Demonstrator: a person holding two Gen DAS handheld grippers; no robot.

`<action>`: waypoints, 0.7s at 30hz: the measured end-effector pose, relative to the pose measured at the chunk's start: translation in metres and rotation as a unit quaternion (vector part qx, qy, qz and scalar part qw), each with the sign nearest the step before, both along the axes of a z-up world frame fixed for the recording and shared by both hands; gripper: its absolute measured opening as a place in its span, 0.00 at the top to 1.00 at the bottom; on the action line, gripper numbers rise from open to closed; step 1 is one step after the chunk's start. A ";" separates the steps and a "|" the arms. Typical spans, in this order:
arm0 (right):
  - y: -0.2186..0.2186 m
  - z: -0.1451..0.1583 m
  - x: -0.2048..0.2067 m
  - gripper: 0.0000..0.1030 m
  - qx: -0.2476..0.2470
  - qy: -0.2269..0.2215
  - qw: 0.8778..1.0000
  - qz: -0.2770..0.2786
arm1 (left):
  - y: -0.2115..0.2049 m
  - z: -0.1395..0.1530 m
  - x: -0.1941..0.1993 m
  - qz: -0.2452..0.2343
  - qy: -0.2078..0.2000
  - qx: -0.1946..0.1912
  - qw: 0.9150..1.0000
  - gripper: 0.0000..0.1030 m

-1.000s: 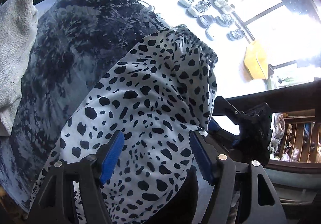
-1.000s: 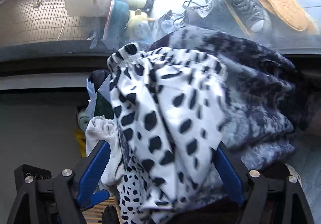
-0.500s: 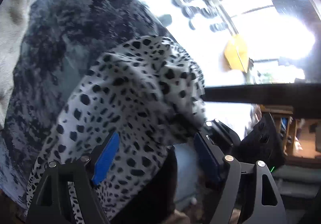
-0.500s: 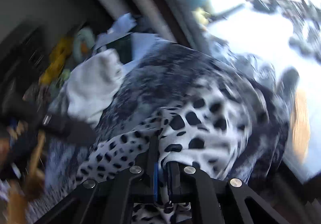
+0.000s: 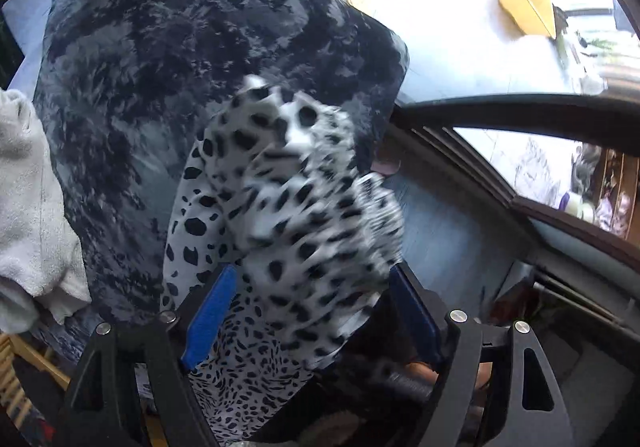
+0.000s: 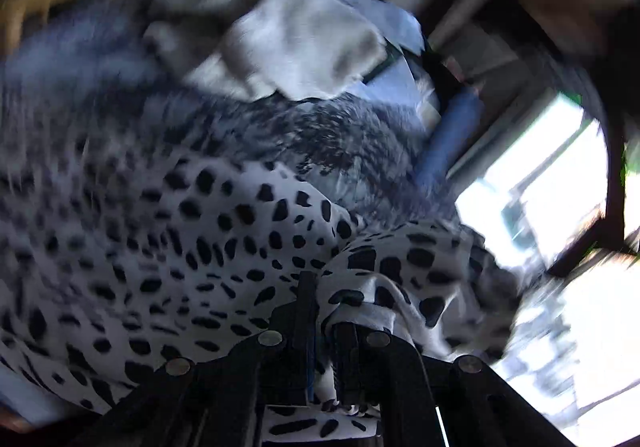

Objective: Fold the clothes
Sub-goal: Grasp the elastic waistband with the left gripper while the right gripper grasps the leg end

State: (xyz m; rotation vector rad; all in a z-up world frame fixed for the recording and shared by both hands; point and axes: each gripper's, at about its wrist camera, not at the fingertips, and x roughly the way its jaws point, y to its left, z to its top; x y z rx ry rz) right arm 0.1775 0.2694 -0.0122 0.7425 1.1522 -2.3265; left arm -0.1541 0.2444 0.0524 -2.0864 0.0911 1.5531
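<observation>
we see our right gripper [image 6: 322, 321] clamped tight on a fold of the spotted white garment [image 6: 208, 247], which lies bunched over a dark mottled blanket [image 5: 180, 87]. our left gripper [image 5: 308, 311] stands wide, the garment between its blue pads [image 5: 208, 315] but not pinched. a pale towel [image 5: 28, 207] sits beside the blanket.
</observation>
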 end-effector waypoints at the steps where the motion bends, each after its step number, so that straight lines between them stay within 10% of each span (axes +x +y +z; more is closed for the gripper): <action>1: -0.006 -0.007 0.006 0.95 0.028 0.012 0.999 0.018 | 0.003 -0.002 0.002 -0.005 0.003 -0.007 1.000 0.22; 10: -0.027 -0.047 0.042 0.95 0.172 0.103 0.972 0.124 | -0.009 -0.057 0.000 0.054 -0.032 -0.075 0.995 0.22; 14: -0.023 -0.053 0.046 0.95 0.193 0.116 0.965 0.132 | -0.040 -0.070 -0.008 0.117 -0.046 -0.054 0.991 0.71; 21: -0.015 -0.055 0.050 0.95 0.209 0.128 0.961 0.126 | -0.116 -0.039 0.017 0.244 0.017 0.044 0.969 0.80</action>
